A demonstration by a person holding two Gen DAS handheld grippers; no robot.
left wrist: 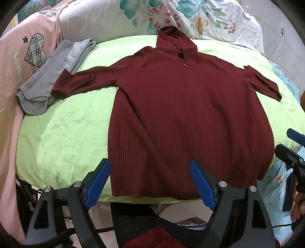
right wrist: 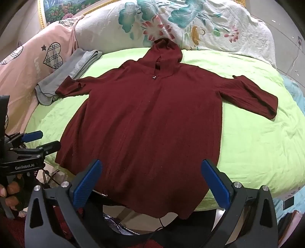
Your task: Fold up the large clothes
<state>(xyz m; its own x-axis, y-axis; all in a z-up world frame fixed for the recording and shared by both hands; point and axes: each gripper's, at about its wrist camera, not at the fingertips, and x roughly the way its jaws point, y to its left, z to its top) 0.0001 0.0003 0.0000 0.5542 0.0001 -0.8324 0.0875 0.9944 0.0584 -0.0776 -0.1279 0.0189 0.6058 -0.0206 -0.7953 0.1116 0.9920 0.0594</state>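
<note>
Far left, a pink quilt [left wrist: 28, 63] with a plaid heart, then a grey towel [left wrist: 55, 76] bunched at the edge of the green sheet [left wrist: 63, 137]. The hoodie's left cuff lies over the towel's corner.

Maroon knit hoodie [left wrist: 181, 114] is laid flat, front up, in the middle of the sheet: sleeves spread out both ways, hood pointing away toward the floral quilt [left wrist: 190, 17], hem at the near edge and hanging slightly over it. Nothing folded yet, so I'd call this the very start: garment spread, first fold not begun.

Left gripper [left wrist: 150, 171] hovers over the left part of the hem, jaws wide, nothing between the blue pads [left wrist: 99, 183], not touching cloth as far as I can tell. Right gripper [right wrist: 152, 175] hovers over the hem's right part, jaws fully wide, empty too. Both tilt down at the bed.

Far right, the right sleeve is doubled back on itself near the sheet's edge.

Next move, my guess: each gripper goes out to a sleeve or side edge, pinches through both layers, and carries it in across the body. Knit is thick and slack, so it needs a deep bite. Freeing the left cuff from the towel comes first.
</note>
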